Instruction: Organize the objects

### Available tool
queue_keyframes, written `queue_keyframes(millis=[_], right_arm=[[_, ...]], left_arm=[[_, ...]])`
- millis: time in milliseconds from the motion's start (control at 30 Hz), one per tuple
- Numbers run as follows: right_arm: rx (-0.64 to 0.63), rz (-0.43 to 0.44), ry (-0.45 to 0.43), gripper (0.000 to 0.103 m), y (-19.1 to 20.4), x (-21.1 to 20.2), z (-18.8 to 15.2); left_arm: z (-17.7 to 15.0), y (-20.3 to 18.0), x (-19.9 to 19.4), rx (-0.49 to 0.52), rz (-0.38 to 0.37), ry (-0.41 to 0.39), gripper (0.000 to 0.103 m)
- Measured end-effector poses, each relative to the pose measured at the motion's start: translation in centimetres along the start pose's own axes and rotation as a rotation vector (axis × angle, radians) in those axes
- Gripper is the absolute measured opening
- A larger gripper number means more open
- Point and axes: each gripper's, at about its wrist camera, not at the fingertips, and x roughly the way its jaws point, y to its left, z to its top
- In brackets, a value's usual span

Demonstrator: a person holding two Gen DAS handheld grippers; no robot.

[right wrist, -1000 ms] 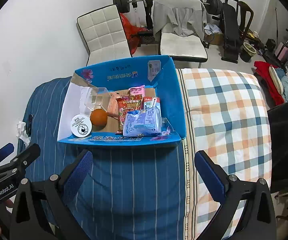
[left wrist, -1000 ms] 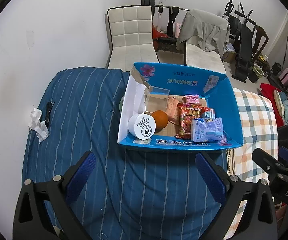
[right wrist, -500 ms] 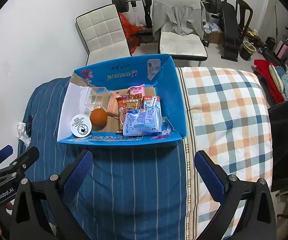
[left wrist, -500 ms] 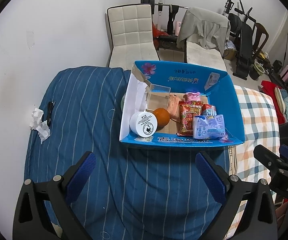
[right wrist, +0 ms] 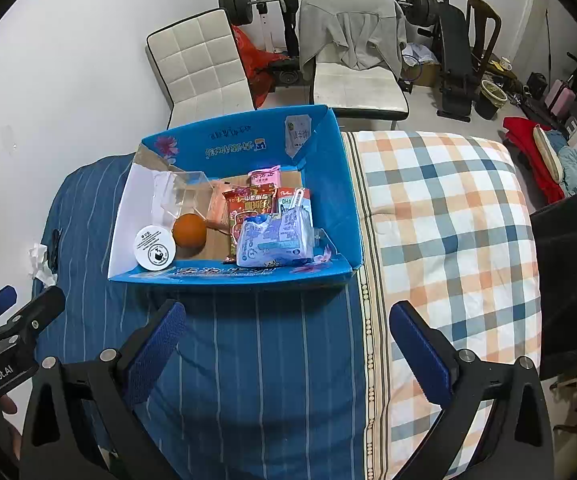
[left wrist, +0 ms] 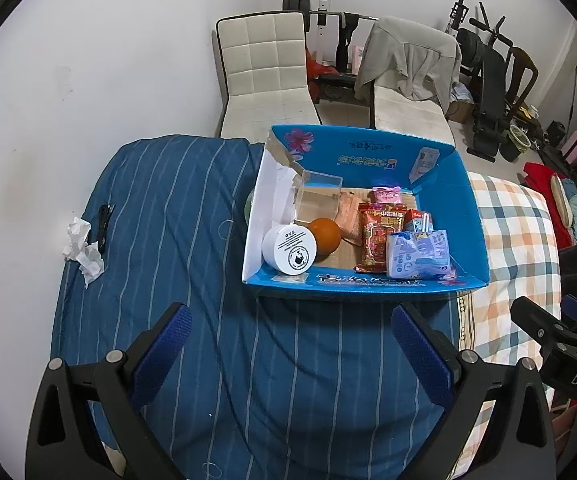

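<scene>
A blue cardboard box [left wrist: 368,160] [right wrist: 336,184] sits open on the bed. Inside lie a white round jar [left wrist: 290,250] [right wrist: 155,249], an orange [left wrist: 324,236] [right wrist: 189,231], a clear plastic case [left wrist: 316,196], a red snack packet [left wrist: 378,236] [right wrist: 248,210], a pink packet [left wrist: 386,194] and a blue-white pouch [left wrist: 418,254] [right wrist: 274,242]. My left gripper [left wrist: 290,328] hangs open and empty over the striped cover, short of the box's near rim. My right gripper [right wrist: 288,320] is also open and empty, near the seam between the two covers.
The bed has a blue striped cover [left wrist: 160,216] on the left and a plaid quilt [right wrist: 448,216] on the right. A crumpled tissue [left wrist: 82,250] and a black cable [left wrist: 104,226] lie by the wall. Two chairs [left wrist: 264,76] and gym equipment [right wrist: 452,44] stand beyond the bed.
Both views have drifted slightly, so the box sits a little higher in frame. Its contents have not moved, and both grippers stay open.
</scene>
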Motion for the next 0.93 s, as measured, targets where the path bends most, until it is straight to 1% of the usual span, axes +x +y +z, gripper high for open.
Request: queue_keyframes(millis=[600, 933], right_arm=[[-0.005, -0.003, 0.006, 0.103, -0.4, -0.6, -0.5], [-0.006, -0.006, 0.003, 0.103, -0.6, -0.9, -0.8]], left_arm=[[-0.6, 0.0, -0.4, 0.001, 0.000, 0.005, 0.103], [-1.4, 0.0, -0.7, -0.014, -0.008, -0.003, 0.103]])
